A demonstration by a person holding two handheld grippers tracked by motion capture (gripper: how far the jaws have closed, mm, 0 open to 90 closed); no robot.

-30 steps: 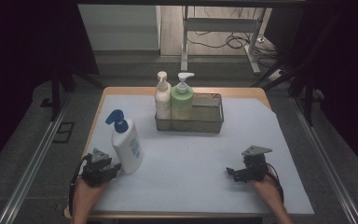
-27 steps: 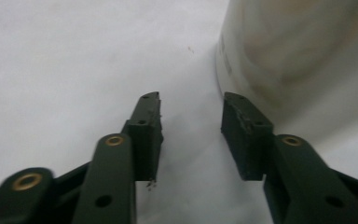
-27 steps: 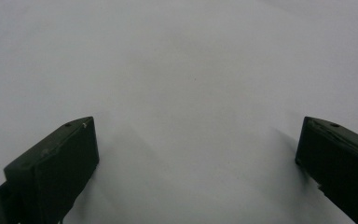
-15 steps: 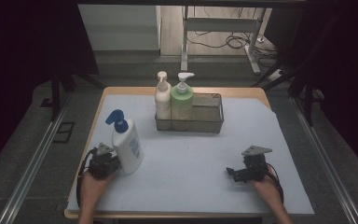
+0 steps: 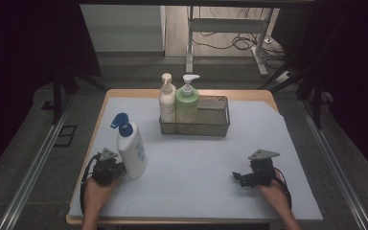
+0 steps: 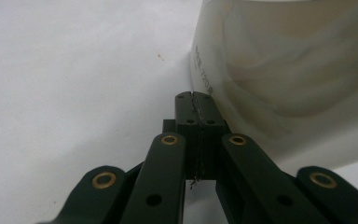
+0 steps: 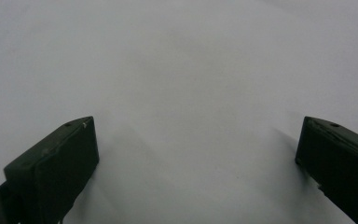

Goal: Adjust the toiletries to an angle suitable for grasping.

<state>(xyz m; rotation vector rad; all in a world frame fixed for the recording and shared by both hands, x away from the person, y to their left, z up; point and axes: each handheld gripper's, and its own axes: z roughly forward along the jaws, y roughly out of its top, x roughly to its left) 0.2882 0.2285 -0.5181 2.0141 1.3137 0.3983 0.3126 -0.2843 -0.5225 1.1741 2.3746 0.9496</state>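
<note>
Held low at the near left part of the table, the left gripper (image 5: 109,168) is seen with its two black jaws pressed together, nothing being caught between them; in the left gripper view the closed tips (image 6: 196,108) are placed just beside the lower wall of the white plastic pump bottle with the blue dispenser head (image 5: 130,149), and it cannot be told whether they touch it. This bottle is standing upright on the pale grey table cover (image 5: 196,167), near the left edge and well apart from the dark wire basket (image 5: 215,125) at the far middle, in which a cream pump bottle (image 5: 166,102) and a green pump bottle with a white head (image 5: 187,103) are kept side by side at the left end, while the right end is free. The right gripper (image 5: 242,178) is rested on the cover at the near right, and its jaws are held wide apart over bare cover, as is shown in the right gripper view. The step in hand is judged to be the approach to the white bottle, not yet a grasp. For the next move, it is thought that the left jaws must be opened wide enough for the bottle body, then brought around it and closed firmly, so that the tall bottle is not pushed over.
</note>
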